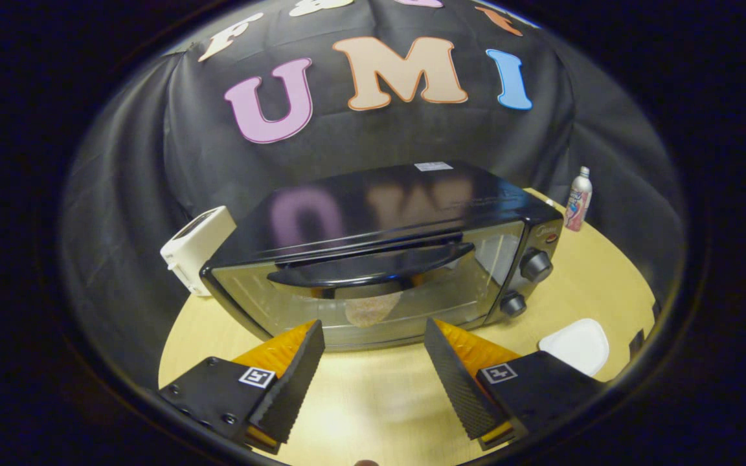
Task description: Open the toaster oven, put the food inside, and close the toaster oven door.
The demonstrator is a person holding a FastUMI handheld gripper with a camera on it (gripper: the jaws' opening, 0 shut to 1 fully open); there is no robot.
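Toaster oven [379, 259], door shut, food [368, 309] inside, mid-table; gripper [373, 336] fingers apart, empty, facing the door; withdraw straight without nudging the handle [370, 268].

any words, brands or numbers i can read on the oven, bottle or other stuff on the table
Oven brand mark by the knobs: too blurred to read.
Sticker on the oven top: too small.
Bottle label: blurred.
Gripper, open before the oven door: code tags, no words.
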